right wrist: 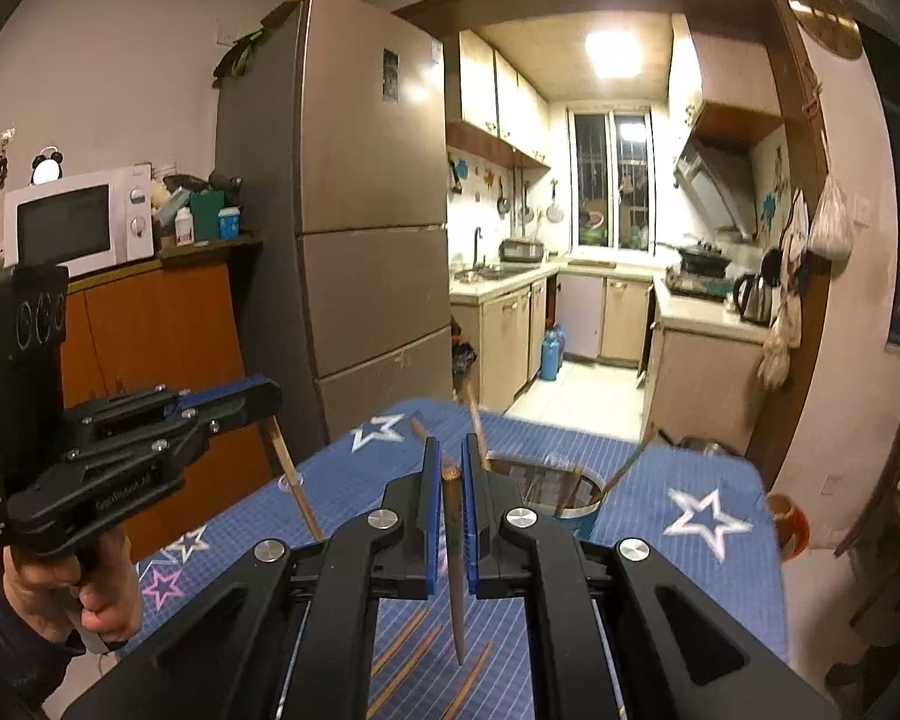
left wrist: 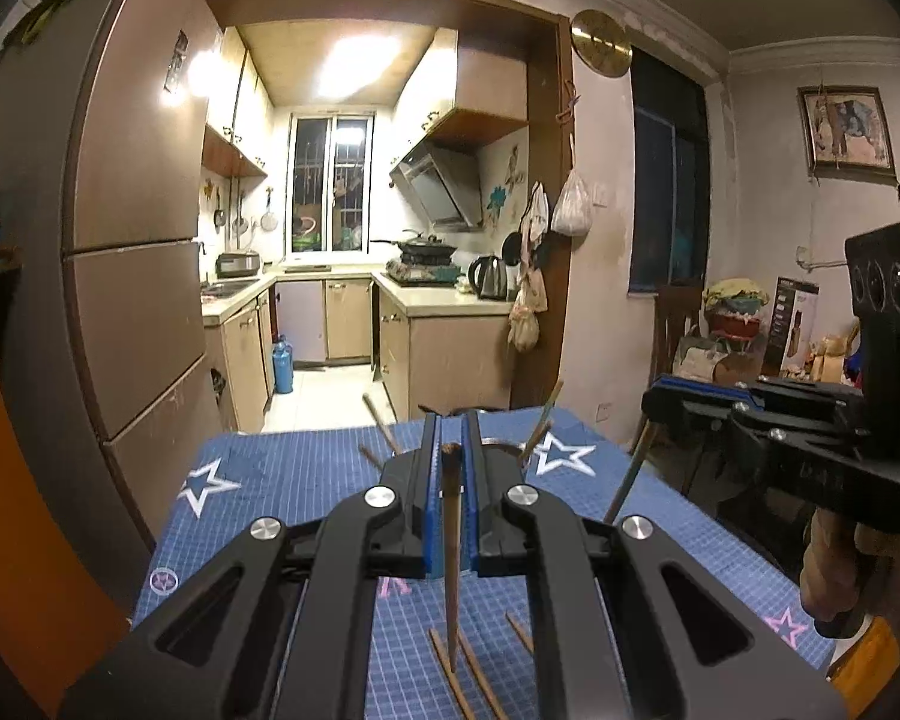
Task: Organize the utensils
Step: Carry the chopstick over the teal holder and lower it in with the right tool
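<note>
Wooden chopsticks, one apiece, hung clamped in the nearly closed left gripper (left wrist: 450, 450) and right gripper (right wrist: 447, 471). Loose chopsticks (right wrist: 417, 654) lay at lower centre on the blue starred counter (right wrist: 660, 546). Only the right view showed the glass holder (right wrist: 546, 489) and white microwave (right wrist: 78, 222). Gripper lettering stayed unreadable.

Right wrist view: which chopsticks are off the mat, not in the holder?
Two: the chopstick hanging point-down in the right gripper, and the chopstick clamped by the left gripper. Others lie flat or stand in the holder.
</note>
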Available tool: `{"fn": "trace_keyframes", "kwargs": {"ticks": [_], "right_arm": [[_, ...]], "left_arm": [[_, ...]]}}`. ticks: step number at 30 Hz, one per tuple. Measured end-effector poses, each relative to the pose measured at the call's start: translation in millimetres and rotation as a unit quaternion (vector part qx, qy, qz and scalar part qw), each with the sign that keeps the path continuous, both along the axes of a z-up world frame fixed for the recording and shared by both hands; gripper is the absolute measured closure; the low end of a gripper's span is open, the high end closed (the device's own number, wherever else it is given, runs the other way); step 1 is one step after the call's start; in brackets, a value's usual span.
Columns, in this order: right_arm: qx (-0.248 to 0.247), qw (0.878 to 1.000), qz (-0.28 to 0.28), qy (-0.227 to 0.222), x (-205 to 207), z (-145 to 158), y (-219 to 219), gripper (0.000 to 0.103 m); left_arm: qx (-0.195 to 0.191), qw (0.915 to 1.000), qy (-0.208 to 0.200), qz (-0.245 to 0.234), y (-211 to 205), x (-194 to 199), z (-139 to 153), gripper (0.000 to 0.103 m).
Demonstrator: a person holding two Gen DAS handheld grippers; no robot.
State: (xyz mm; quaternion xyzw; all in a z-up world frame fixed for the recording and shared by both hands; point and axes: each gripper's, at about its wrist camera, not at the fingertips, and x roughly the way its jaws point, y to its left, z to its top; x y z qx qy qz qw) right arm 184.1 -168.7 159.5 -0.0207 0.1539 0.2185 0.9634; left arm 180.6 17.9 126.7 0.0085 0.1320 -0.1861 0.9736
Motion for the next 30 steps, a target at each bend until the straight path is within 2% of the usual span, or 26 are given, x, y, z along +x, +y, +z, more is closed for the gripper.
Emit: {"fn": "trace_keyframes", "kwargs": {"ticks": [8, 13, 19, 25, 30], "right_arm": [[-0.003, 0.999, -0.012, -0.035, 24, 58, -6, 0.095], [0.01, 0.999, -0.018, -0.042, 51, 87, -9, 0.095], [0.026, 0.998, -0.026, -0.044, 83, 115, -15, 0.095], [0.02, 0.998, -0.043, -0.041, 122, 118, -18, 0.096], [0.022, 0.998, -0.056, -0.024, 153, 98, -26, 0.096]], "left_arm": [[-0.011, 0.9997, -0.022, 0.0, -9, 25, 45, 0.098], [-0.009, 0.999, -0.042, 0.007, -24, 44, 76, 0.098], [-0.013, 0.9984, -0.053, 0.016, -38, 67, 96, 0.098], [-0.013, 0.9981, -0.056, 0.022, -49, 94, 92, 0.098], [-0.009, 0.9985, -0.049, 0.021, -59, 118, 77, 0.098]]}}
